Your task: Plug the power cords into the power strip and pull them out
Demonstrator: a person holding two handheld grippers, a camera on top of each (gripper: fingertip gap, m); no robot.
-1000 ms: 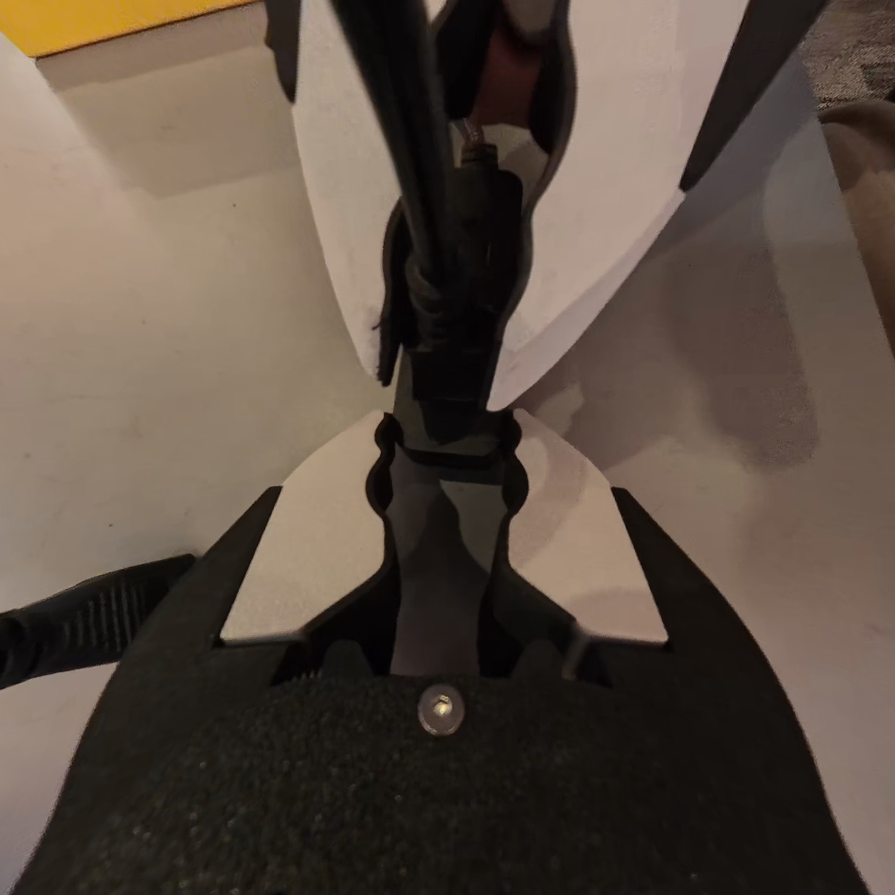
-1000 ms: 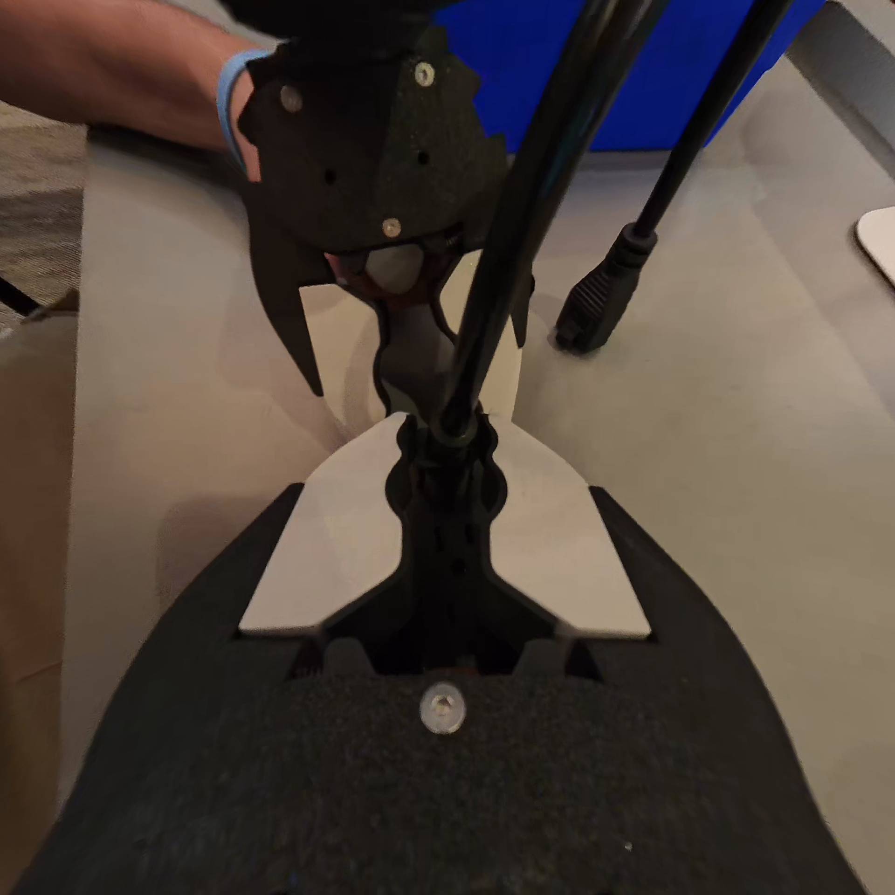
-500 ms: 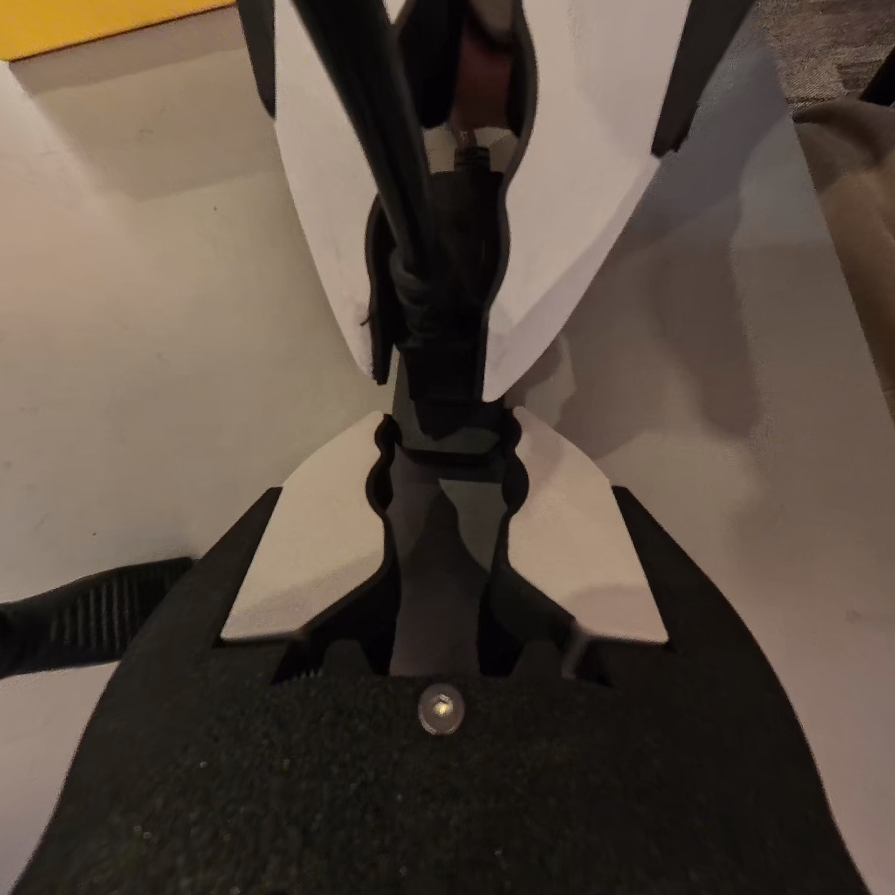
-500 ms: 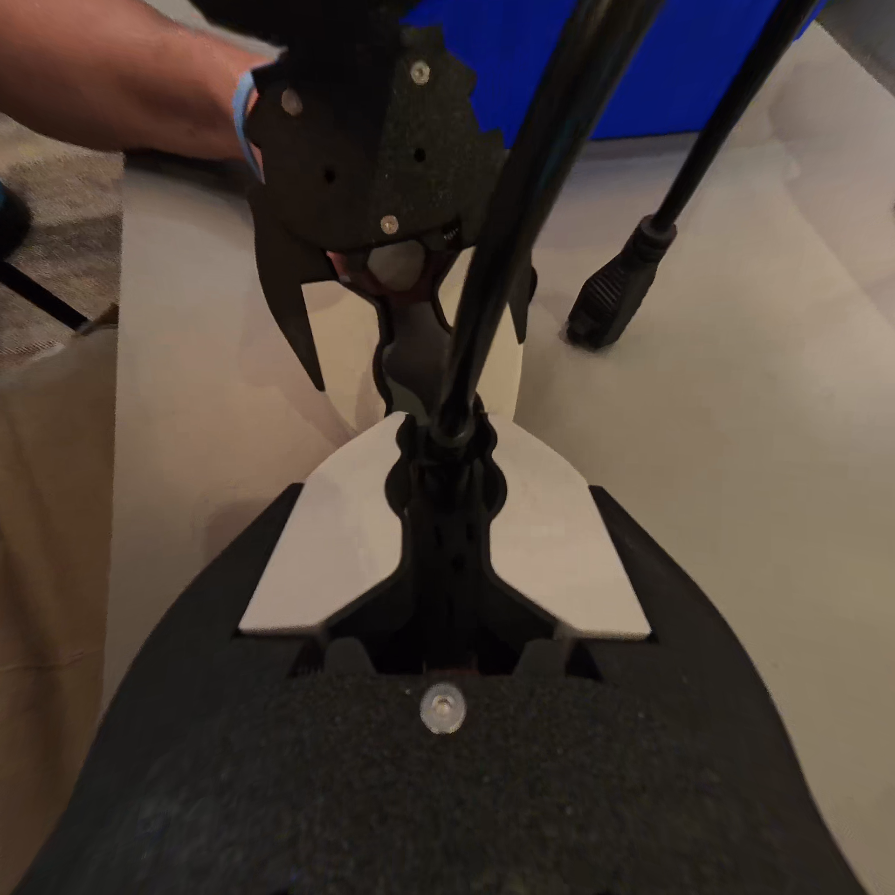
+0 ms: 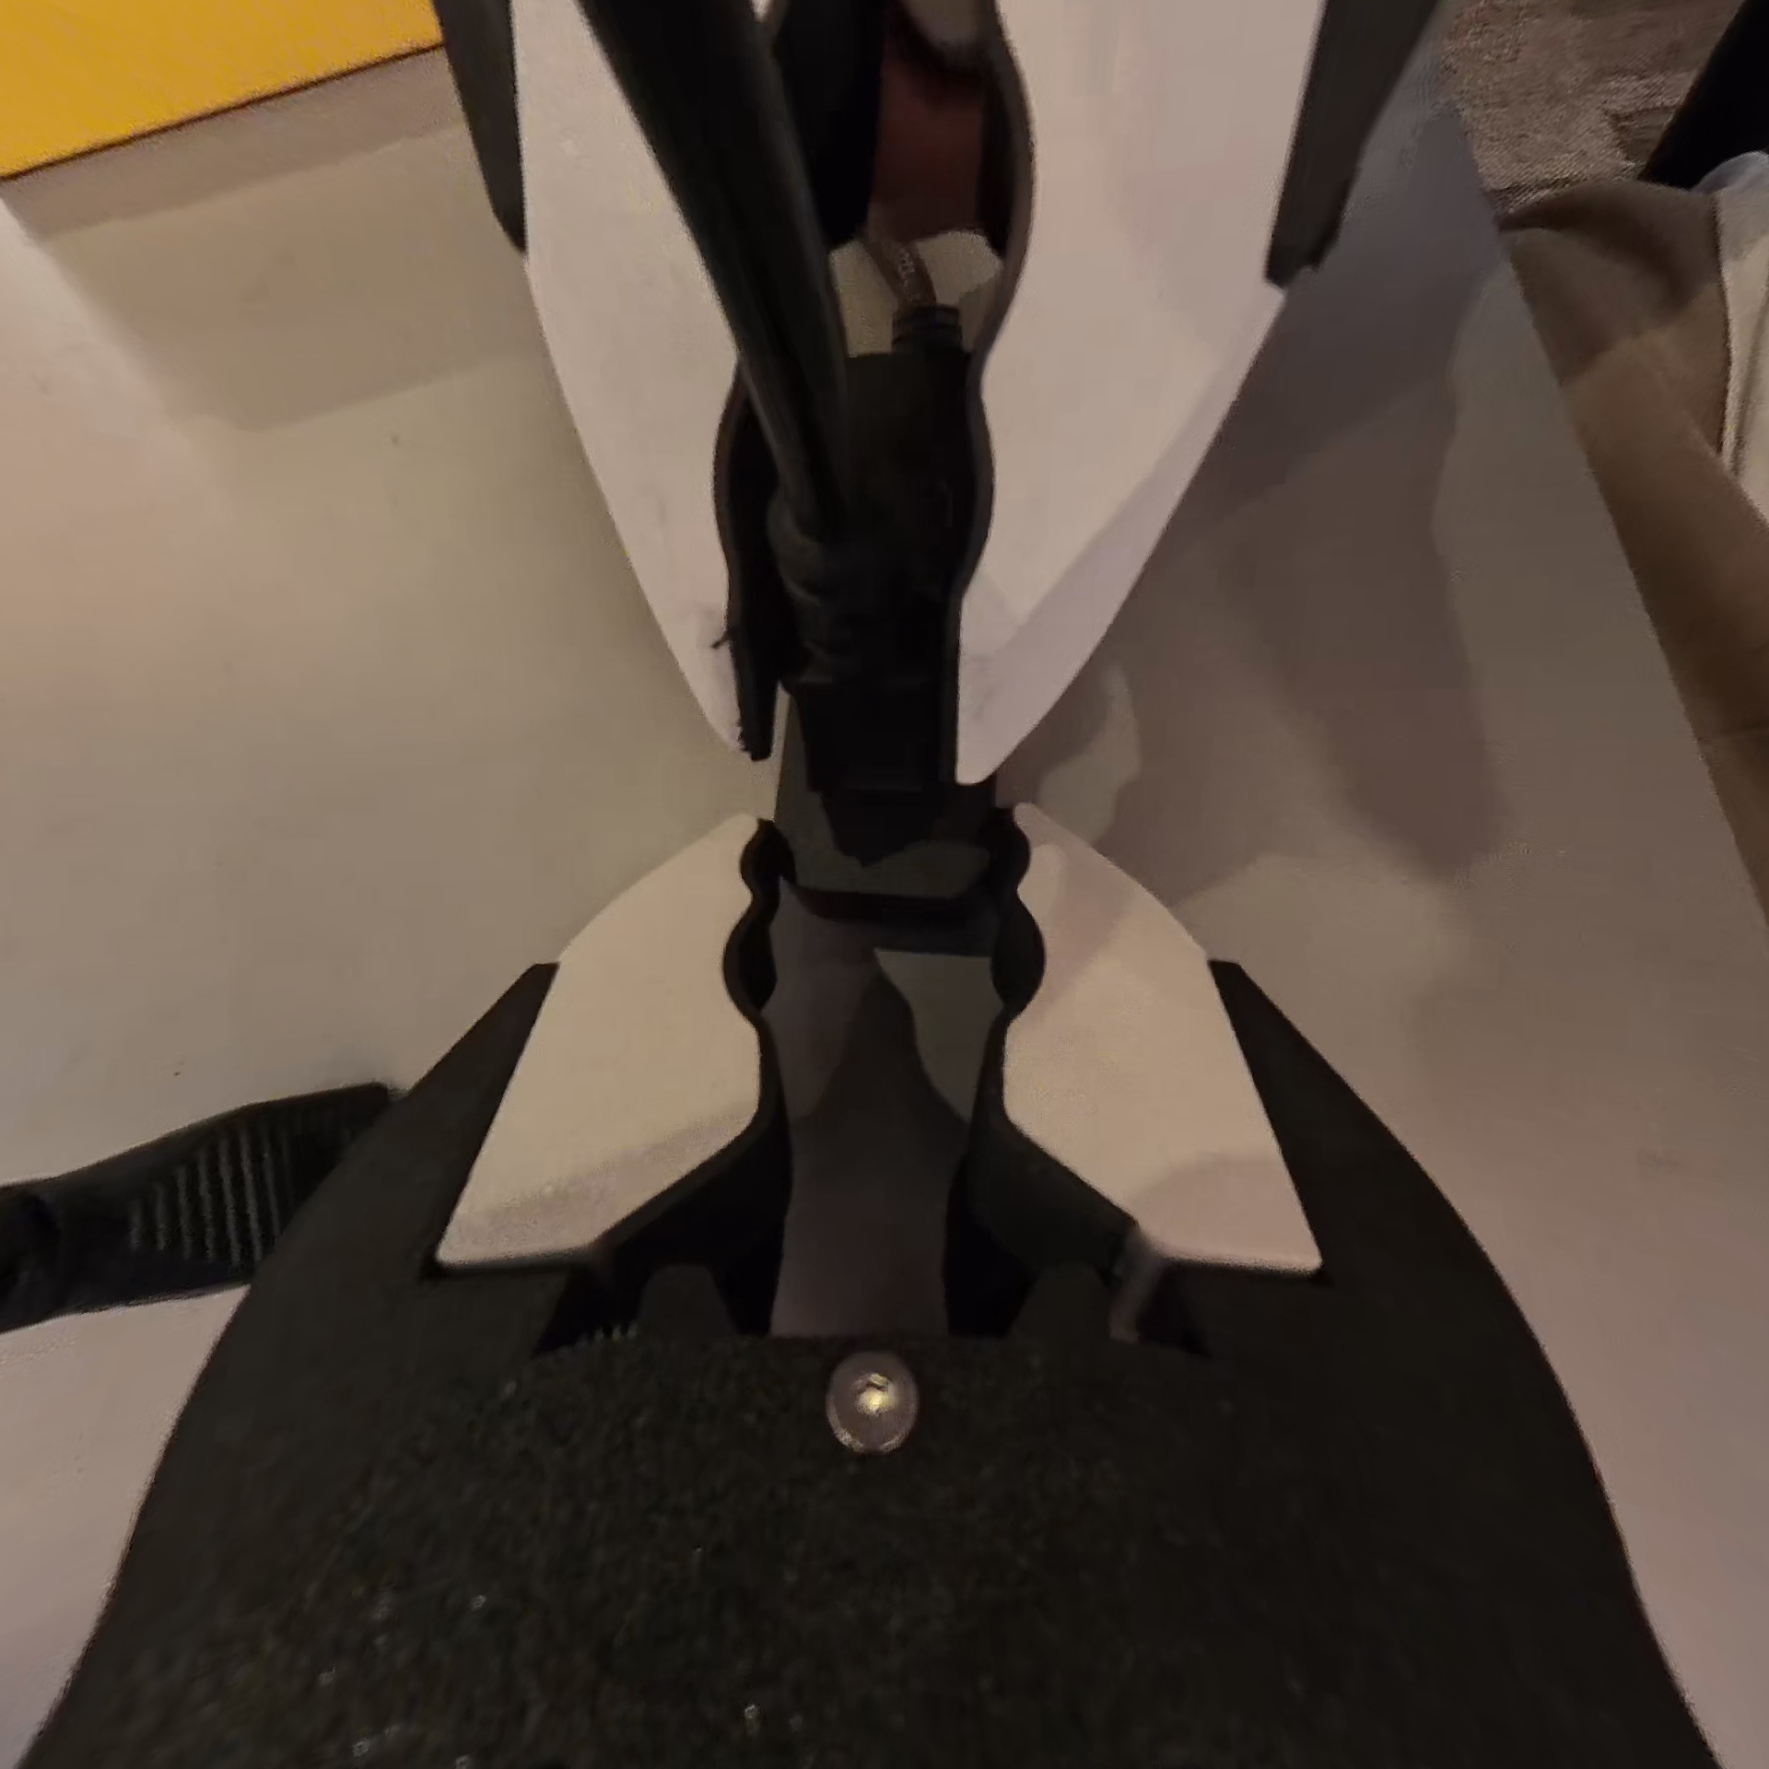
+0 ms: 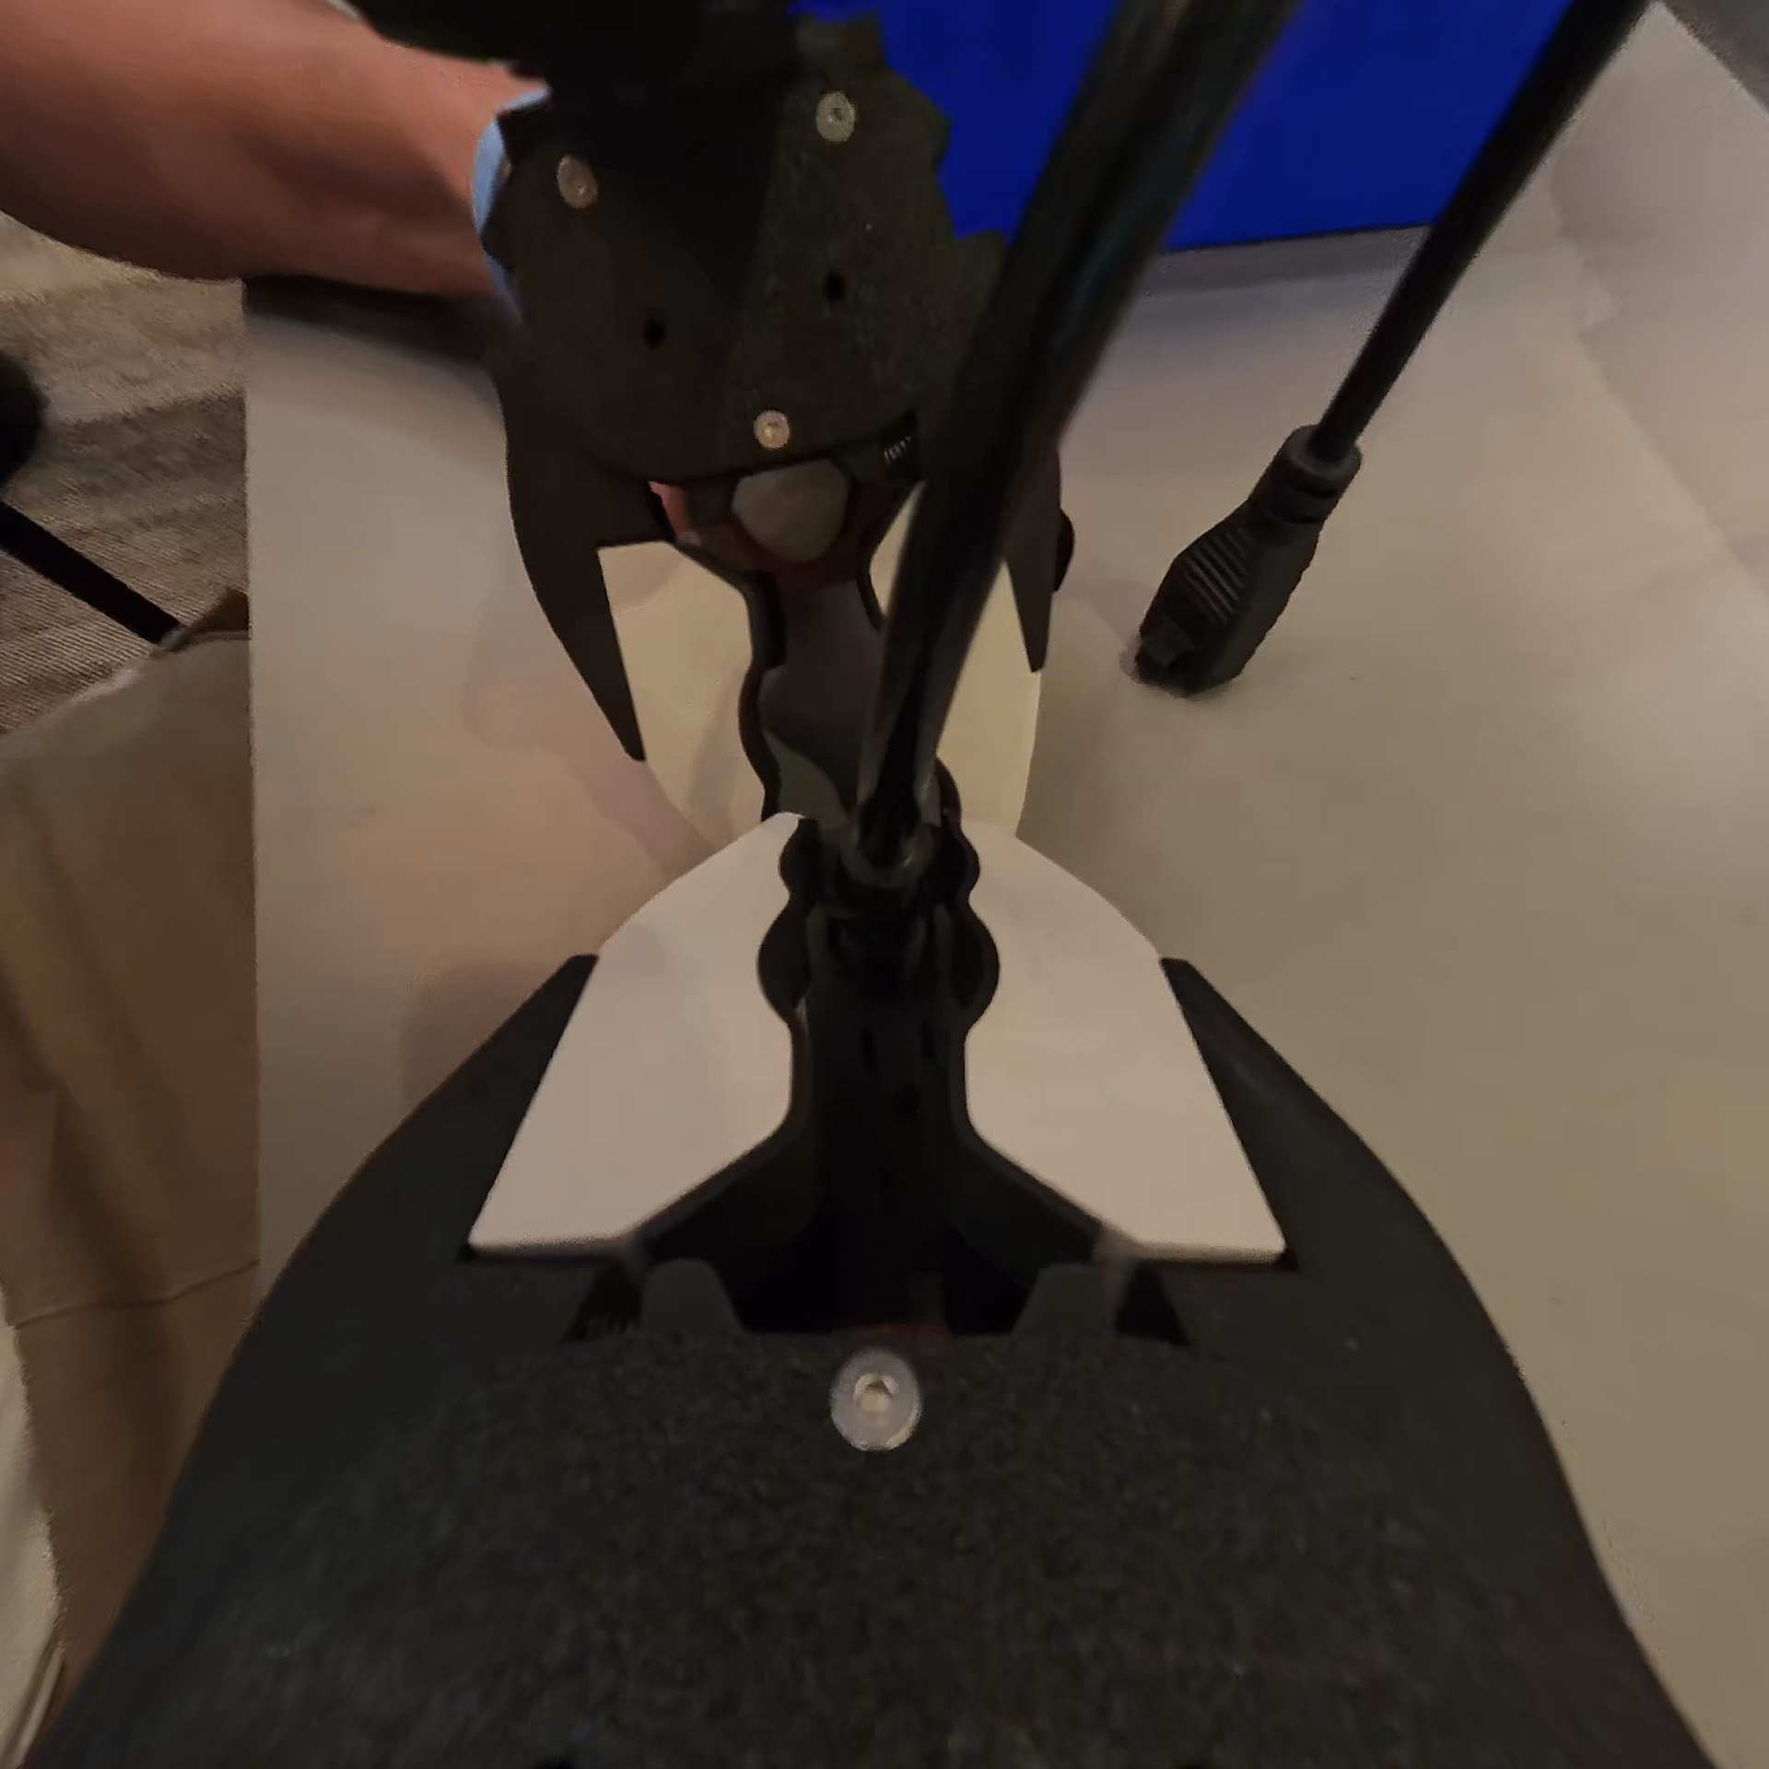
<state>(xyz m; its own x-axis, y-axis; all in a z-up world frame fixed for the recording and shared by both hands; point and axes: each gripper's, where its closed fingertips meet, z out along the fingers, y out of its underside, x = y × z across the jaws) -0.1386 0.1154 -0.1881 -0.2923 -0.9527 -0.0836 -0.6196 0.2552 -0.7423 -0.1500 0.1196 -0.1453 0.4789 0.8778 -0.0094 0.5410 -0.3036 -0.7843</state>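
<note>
tip to tip over the tabletop (image 5: 287, 670): left hand-held gripper (image 5: 885, 842) pinches a dark grey block, right hand-held gripper (image 6: 876, 862) pinches a black cord plug (image 6: 876, 919); spare connector (image 6: 1235, 584) rests nearby.

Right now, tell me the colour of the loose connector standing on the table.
Black, with a ribbed grip. The loose connector shows best in the right wrist view.

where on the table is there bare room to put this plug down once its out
Bare table lies right of the right gripper, below the loose black connector. Left wrist view: another bare stretch left of the left gripper, between the yellow object and a ribbed black connector. The middle, where both grippers meet around the black cord, is crowded.
</note>
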